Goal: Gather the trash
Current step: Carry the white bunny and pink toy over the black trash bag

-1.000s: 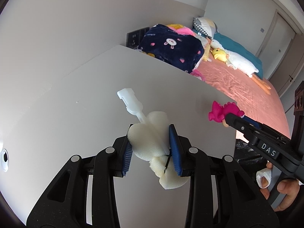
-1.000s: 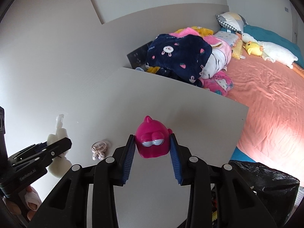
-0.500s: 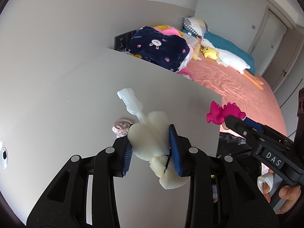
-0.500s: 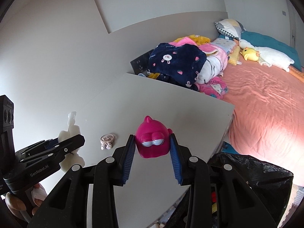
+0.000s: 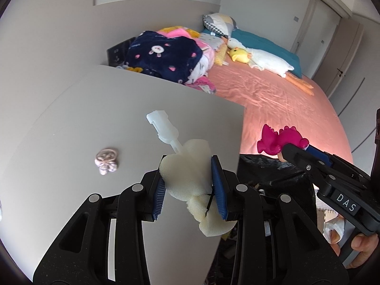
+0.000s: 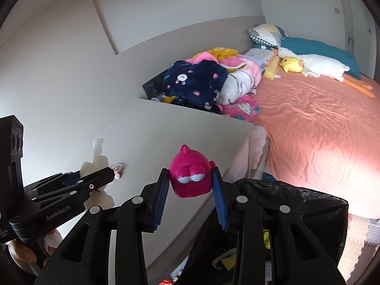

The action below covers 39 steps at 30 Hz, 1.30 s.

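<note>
My left gripper (image 5: 187, 185) pinches the white foam piece (image 5: 187, 178) and my right gripper (image 6: 191, 185) pinches the pink toy (image 6: 190, 178), both near the black trash bag (image 6: 285, 201); released too early, either lands on the grey table (image 5: 118, 118).

Your black trash bag (image 6: 296, 204) is half hidden behind the right hand-held gripper (image 6: 191, 185); you can't make out its contents.
</note>
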{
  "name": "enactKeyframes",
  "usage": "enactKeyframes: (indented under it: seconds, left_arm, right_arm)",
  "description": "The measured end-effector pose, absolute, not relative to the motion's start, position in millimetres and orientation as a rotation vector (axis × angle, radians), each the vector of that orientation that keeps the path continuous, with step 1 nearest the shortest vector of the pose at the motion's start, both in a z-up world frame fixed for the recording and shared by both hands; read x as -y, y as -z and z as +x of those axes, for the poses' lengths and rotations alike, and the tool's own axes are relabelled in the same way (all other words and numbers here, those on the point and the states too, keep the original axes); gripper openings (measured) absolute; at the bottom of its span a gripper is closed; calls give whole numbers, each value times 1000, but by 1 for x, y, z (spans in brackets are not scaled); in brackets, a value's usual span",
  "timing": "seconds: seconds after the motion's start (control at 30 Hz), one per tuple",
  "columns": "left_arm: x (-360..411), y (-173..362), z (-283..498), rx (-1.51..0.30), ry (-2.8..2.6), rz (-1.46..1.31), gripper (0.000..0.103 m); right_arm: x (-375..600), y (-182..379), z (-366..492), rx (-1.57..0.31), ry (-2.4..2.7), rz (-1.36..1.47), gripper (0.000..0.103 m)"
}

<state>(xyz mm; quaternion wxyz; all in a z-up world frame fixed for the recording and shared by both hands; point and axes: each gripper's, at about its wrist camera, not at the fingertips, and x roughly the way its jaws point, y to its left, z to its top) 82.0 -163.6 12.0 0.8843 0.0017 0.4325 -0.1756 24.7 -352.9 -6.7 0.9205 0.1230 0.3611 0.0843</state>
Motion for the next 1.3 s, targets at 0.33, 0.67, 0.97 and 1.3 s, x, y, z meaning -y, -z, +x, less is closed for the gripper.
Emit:
enactKeyframes:
  seconds: [0.33, 0.67, 0.97, 1.3]
  left_arm:
    - [204, -13, 81, -905, 442, 65, 35]
    - [235, -11, 80, -911, 508, 107, 35]
    - [265, -9, 74, -918, 579, 147, 35]
    - [296, -8, 66, -921, 659, 185, 35]
  right_arm:
    - [395, 9, 8, -726, -91, 304, 38]
    - [428, 13, -7, -714, -11, 344, 38]
    - [455, 15, -25, -700, 60, 375, 38]
    - [478, 15, -45, -682, 137, 403, 38]
